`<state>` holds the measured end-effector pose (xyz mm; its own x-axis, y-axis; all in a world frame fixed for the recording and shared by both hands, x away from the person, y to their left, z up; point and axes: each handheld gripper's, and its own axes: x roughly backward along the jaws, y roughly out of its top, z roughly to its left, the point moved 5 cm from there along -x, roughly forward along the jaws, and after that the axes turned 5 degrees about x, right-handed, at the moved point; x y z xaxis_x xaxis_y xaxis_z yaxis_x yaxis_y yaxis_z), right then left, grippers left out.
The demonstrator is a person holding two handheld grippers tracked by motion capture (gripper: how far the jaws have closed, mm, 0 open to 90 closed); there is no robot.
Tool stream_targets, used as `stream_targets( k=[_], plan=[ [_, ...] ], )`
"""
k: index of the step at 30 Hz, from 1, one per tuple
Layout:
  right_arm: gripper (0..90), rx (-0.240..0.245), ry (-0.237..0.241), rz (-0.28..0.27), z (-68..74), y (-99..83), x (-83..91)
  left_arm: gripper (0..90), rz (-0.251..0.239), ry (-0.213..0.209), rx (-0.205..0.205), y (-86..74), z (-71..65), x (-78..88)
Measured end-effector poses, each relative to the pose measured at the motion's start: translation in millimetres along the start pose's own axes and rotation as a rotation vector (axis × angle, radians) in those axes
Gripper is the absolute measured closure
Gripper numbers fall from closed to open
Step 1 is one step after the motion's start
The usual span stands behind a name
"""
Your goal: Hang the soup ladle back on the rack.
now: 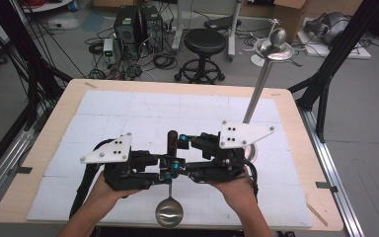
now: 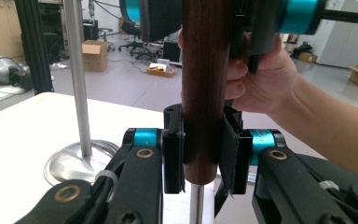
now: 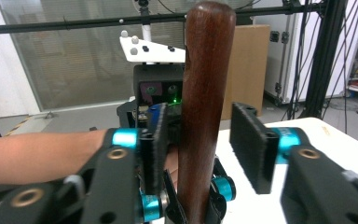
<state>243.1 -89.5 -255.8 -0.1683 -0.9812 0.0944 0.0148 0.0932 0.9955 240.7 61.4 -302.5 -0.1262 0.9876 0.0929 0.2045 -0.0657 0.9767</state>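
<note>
A ladle is held upright over the table's front part, its dark wooden handle [image 1: 171, 140] on top and its metal bowl [image 1: 169, 212] low near the front edge. My left gripper [image 1: 171, 167] is shut on the handle's lower end [image 2: 205, 70], both pads pressed on the wood, and a thin metal shaft [image 2: 196, 205] runs down below them. My right gripper [image 1: 181, 143] stands higher around the same handle [image 3: 207, 70]. Its left pad [image 3: 160, 144] lies close to the wood. Its right pad [image 3: 249, 144] stands clear of it with a gap.
A metal stand rises at the right, with a round base [image 2: 74, 161], a slim pole [image 1: 257, 94] and a dish with a ball on top [image 1: 275, 49]. White mats [image 1: 128, 113] cover the wooden table. A stool [image 1: 205, 42] and cables lie on the floor beyond.
</note>
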Motion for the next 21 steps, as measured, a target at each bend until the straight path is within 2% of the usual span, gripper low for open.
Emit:
stream_targets(
  k=[2, 7, 8, 10, 11, 14, 19, 20, 21],
  plan=[
    [71.3, 0.0, 0.012, -0.006, 0.3, -0.7, 0.0, 73.4, 0.001, -0.001, 0.002, -0.1, 0.0, -0.3],
    [72.9, -0.009, 0.022, -0.03, 0.6, -0.6, 0.6, 70.8, -0.02, 0.004, -0.014, 1.0, 0.0, -0.2],
    [72.9, -0.01, 0.021, -0.033, 0.7, -0.2, 0.8, 70.8, -0.027, 0.016, -0.021, 1.5, 1.0, 0.8],
    [73.1, -0.023, -0.011, -0.044, -3.2, 1.4, 5.4, 48.8, -0.027, 0.065, -0.005, 0.6, 4.9, 4.4],
    [73.1, -0.023, -0.011, -0.044, -3.2, 1.4, 5.4, 48.8, -0.017, 0.086, 0.003, -1.6, 7.0, 7.8],
    [73.1, -0.047, -0.06, -0.039, -10.7, 3.0, 14.9, 41.9, -0.019, 0.155, 0.009, -11.9, 13.4, 22.7],
    [73.0, -0.058, -0.191, 0.003, -28.9, 6.2, 32.0, 29.6, -0.055, 0.286, 0.024, -34.2, 25.9, 55.4],
    [73.0, -0.063, -0.244, 0.017, -37.0, 8.2, 39.9, 25.0, -0.06, 0.309, 0.027, -38.4, 27.9, 61.2],
    [73.0, -0.063, -0.244, 0.017, -37.0, 8.2, 39.9, 25.0, -0.061, 0.326, 0.033, -42.6, 29.5, 66.3]
  ],
)
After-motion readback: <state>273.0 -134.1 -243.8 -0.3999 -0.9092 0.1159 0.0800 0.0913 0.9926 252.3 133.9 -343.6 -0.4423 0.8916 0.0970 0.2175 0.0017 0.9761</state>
